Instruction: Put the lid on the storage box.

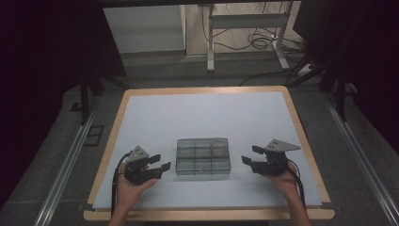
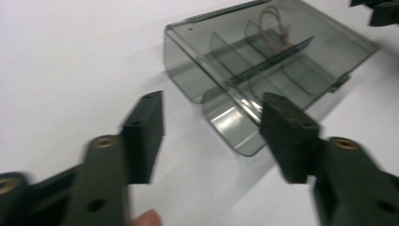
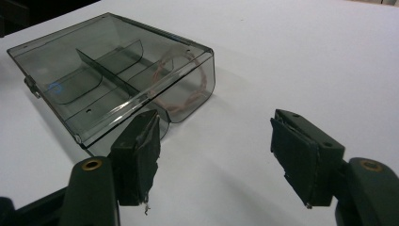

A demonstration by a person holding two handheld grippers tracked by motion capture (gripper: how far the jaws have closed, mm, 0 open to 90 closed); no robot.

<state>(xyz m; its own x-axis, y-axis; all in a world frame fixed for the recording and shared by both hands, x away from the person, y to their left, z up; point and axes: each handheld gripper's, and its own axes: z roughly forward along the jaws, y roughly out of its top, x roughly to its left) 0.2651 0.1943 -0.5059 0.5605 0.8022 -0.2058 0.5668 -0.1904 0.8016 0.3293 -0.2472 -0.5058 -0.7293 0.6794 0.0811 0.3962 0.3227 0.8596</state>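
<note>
Your left hand-held gripper (image 1: 159, 162) and right hand-held gripper (image 1: 249, 155) both gape wide, empty, flanking the smoky transparent plastic compartment box (image 1: 203, 157) between them.

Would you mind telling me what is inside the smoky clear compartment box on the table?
Through the closed lid of the box, dividers and a thin pinkish loop, perhaps a bracelet, show in one corner compartment. The other compartments look empty, though tint and reflections could hide something small.

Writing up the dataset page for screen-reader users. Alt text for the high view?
A closed, smoke-tinted clear compartment box sits on a white table, with a thin looped bracelet in its far right compartment. A person's hands come in from the bottom edge, holding the left gripper and the right gripper either side of the box, both open and apart from it.
</note>
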